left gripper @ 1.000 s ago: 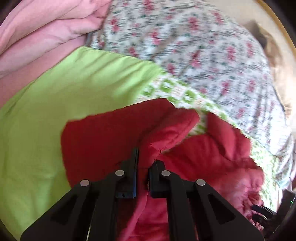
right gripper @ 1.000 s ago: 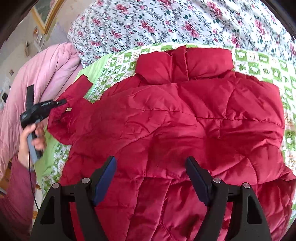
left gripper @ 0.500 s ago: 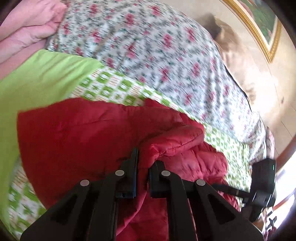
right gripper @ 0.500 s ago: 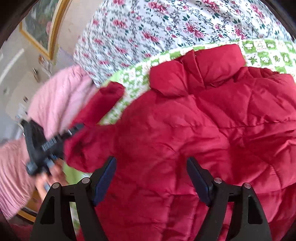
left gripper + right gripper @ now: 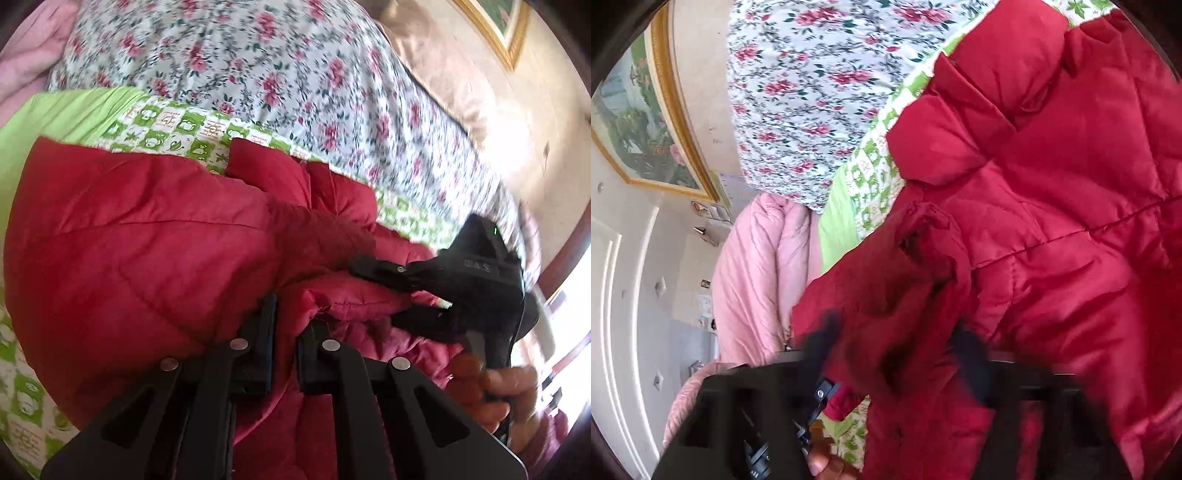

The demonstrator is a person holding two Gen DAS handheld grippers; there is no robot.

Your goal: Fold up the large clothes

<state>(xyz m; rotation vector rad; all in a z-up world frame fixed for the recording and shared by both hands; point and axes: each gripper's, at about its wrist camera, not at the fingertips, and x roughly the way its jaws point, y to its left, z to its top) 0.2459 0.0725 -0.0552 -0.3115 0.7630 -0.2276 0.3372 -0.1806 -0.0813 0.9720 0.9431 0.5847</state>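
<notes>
A red quilted puffer jacket (image 5: 122,251) lies spread on a bed, on a green-and-white patterned sheet (image 5: 177,127). Its collar (image 5: 993,85) points toward the far side of the bed, where a floral quilt (image 5: 258,74) begins, so the jacket's long axis runs from the person away toward that quilt. The jacket's left sleeve (image 5: 882,291) is lifted off the sheet and folded inward over the body of the jacket.

The left gripper (image 5: 286,325) is closed tight on a fold of this sleeve fabric, which bunches between its black fingers. It sits directly over the jacket, nearer the sleeve than anything else.

The right gripper (image 5: 373,291) reaches in from the right side of the left wrist view, its fingers lying across the same bunched sleeve just ahead of the left one. Its jaws have just been closing, with red fabric between them. The right wrist view is blurred at the fingertips, so whether the pads already press the cloth is uncertain; in the left wrist view they appear to pinch a ridge of it. The right hand (image 5: 495,391) wraps the handle.

Both grippers meet at one spot, over the jacket's left half. The coming move likely carries the sleeve across the jacket's long axis, toward its middle.

A pink duvet (image 5: 764,280) lies heaped beyond the bed's left edge.
</notes>
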